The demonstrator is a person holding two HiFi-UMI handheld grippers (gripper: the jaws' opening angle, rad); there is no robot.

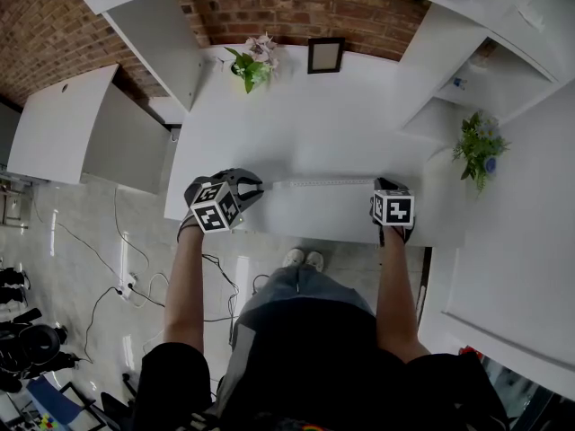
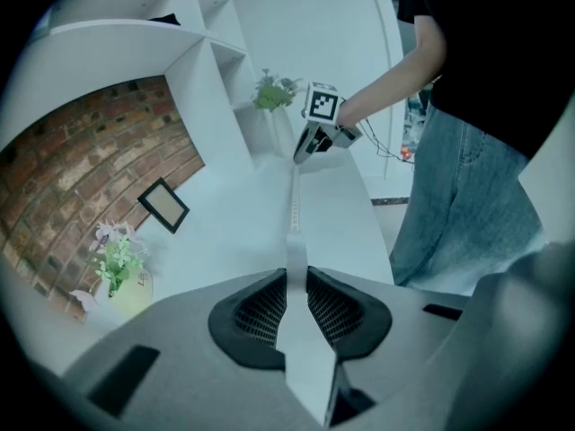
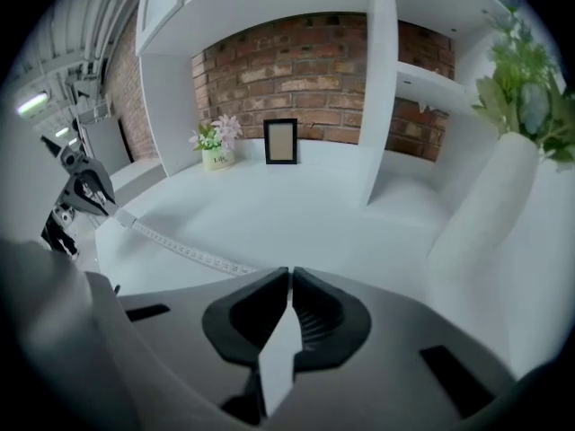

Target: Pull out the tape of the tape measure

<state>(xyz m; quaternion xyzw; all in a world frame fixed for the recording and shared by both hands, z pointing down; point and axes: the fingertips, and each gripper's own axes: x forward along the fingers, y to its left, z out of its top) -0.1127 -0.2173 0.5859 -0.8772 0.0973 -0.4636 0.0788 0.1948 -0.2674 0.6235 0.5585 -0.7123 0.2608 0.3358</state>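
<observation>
1. Left gripper, by the near edge of the table at the person's left: its jaws are clamping a white part of the tape measure that is filling the gap between them. I cannot tell whether it is the case or the strip's root.
2. Right gripper, also at the near edge, at the person's right: its jaws are pinching almost together on the thin free end of the tape.
3. The tape is spanning the gap from one gripper to the other, running roughly parallel to the front edge and low over the table top. Whether it is touching the surface is unclear.
4. Step in hand, as judged: the draw itself, with a good length already out. The next move is calling for the hands to part further along the strip's own line, both grips firm, so nothing is slipping or snapping back.
5. Room: the left gripper is sitting at the table's left corner, with open floor beyond. The right is nearing the table's right end, with a shelf unit and a potted plant close by.
6. Far side: a flower pot and a picture frame are standing against the brick wall, well apart from the tape.
</observation>
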